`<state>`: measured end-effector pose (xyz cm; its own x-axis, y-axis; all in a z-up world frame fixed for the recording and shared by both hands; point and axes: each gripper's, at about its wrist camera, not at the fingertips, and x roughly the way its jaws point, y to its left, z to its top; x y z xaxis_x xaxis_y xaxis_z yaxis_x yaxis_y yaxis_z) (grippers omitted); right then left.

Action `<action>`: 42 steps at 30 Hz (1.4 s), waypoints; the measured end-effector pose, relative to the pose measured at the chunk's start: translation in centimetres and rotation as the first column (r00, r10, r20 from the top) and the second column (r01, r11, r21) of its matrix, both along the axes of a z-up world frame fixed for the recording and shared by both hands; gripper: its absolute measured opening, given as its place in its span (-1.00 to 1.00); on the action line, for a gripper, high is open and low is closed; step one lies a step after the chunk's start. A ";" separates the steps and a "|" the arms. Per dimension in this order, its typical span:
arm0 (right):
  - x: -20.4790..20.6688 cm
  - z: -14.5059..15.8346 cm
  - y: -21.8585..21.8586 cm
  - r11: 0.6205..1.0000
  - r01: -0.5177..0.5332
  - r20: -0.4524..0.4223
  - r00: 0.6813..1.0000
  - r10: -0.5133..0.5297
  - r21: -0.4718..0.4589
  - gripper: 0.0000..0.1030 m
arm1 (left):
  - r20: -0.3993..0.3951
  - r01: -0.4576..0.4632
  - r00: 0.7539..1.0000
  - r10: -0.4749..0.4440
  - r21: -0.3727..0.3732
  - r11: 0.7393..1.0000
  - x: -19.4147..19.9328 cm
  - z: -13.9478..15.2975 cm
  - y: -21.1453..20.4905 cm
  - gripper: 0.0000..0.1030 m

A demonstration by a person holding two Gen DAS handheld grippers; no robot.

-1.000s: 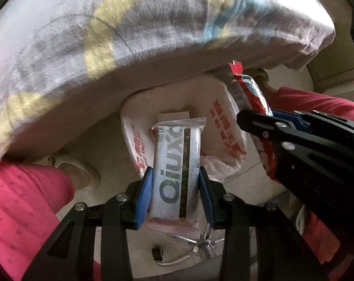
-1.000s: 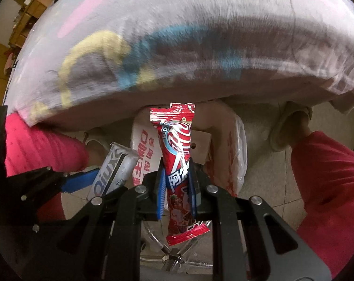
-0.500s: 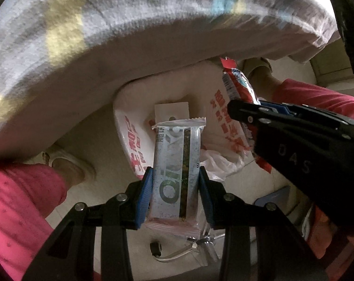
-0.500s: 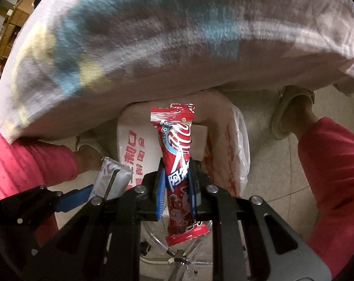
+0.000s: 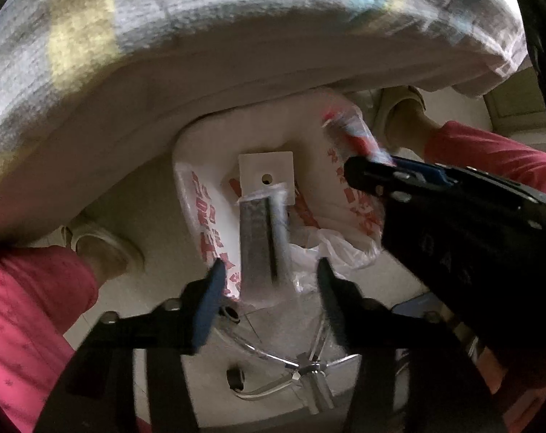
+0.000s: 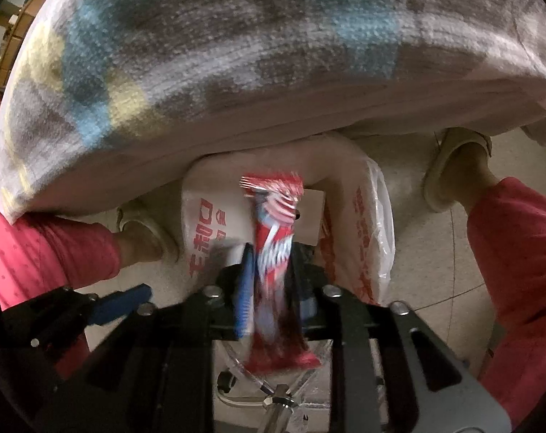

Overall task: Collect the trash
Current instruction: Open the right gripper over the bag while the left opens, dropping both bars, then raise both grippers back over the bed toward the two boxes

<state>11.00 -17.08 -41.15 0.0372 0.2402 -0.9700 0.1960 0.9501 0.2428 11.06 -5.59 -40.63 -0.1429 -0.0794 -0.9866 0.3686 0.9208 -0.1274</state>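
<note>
The silver snack wrapper (image 5: pixel 262 245), blurred, hangs between the left gripper (image 5: pixel 269 288) pads without touching them; those jaws have just been opening above the white plastic bag (image 5: pixel 200 216) with red print. Only the right view shows the glossy red wrapper (image 6: pixel 273 252) full length, loose between the right gripper (image 6: pixel 273 288) pads, whose jaws also just opened. A woven cloth (image 6: pixel 237 54) drapes the bench above.
</note>
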 end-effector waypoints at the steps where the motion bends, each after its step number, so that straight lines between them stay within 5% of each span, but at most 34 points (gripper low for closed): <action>1: 0.0 0.0 0.0 1.000 0.003 0.000 1.000 -0.003 -0.005 -0.31 | 0.000 -0.002 1.000 0.002 0.000 1.000 0.0 0.0 0.0 0.13; 19: -0.1 0.4 0.0 1.000 0.004 0.010 1.000 -0.004 -0.014 -0.21 | -0.008 -0.017 1.000 0.017 0.015 1.000 -0.2 0.2 0.4 0.31; 27: -1.3 5.4 0.6 0.999 -0.028 0.149 0.988 0.033 -0.036 0.51 | -0.018 -0.030 0.999 0.030 0.019 0.999 -0.9 1.7 1.5 0.34; 31: -2.8 9.0 0.8 0.998 -0.045 0.237 0.970 0.054 -0.045 0.63 | 0.069 -0.031 0.997 0.030 0.004 1.000 -1.8 5.1 2.1 0.38; 33: -3.6 11.0 0.7 0.997 -0.042 0.279 0.959 0.058 -0.062 0.67 | 0.115 -0.050 0.992 0.053 -0.027 0.998 -2.1 7.1 2.7 0.55; 38: -4.1 16.7 0.3 0.985 -0.034 0.385 0.918 0.097 -0.167 0.81 | 0.243 -0.112 0.962 0.128 -0.078 0.991 -1.3 12.5 4.7 0.64; 42: -3.9 20.4 -0.5 0.975 -0.044 0.428 0.893 0.136 -0.217 0.86 | 0.310 -0.123 0.942 0.130 -0.041 0.992 0.2 16.4 5.9 0.71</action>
